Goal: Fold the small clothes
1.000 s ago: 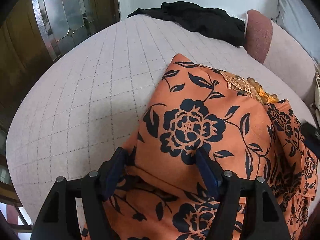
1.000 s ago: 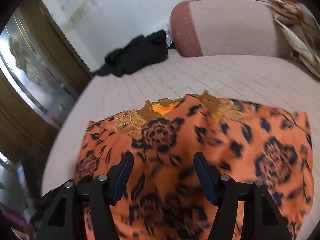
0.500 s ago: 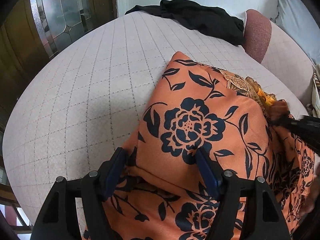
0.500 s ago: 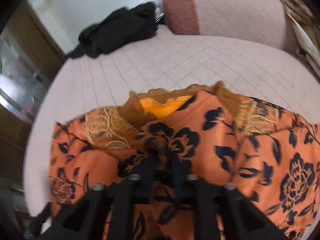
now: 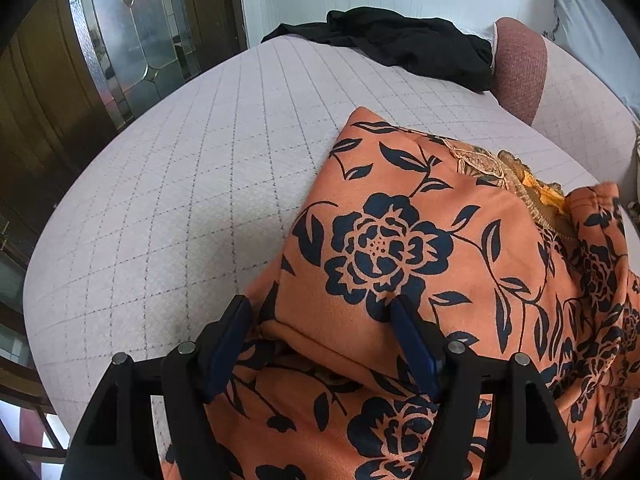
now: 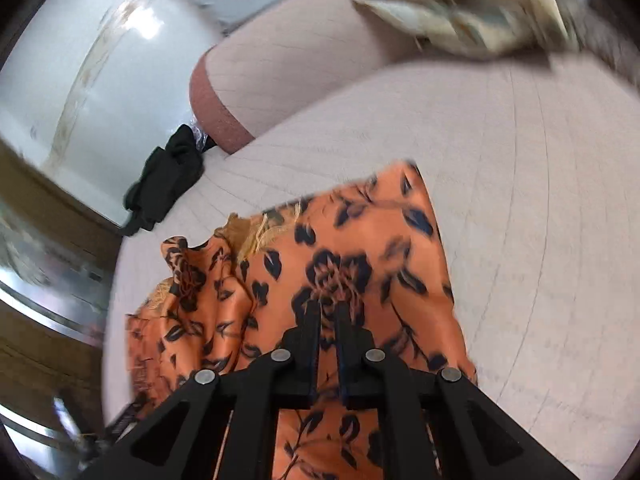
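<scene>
My left gripper (image 5: pixel 320 312) stands with jaws apart above the orange floral garment (image 5: pixel 400 248); a folded edge lies between them. Ahead and to the left extends the quilted bed surface (image 5: pixel 180 184). A black garment (image 5: pixel 404 44) lies far ahead.

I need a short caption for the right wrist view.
Right hand-held gripper shut on the orange flowered garment on the quilted bed.

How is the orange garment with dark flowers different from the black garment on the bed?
The orange floral garment lies near both grippers, partly folded, with gold lace trim; the black garment is plain, crumpled and untouched at the far edge beside the pink bolster. The shut right gripper pinches the orange one; nothing holds the black one. Both rest on the quilted bed cover.
</scene>
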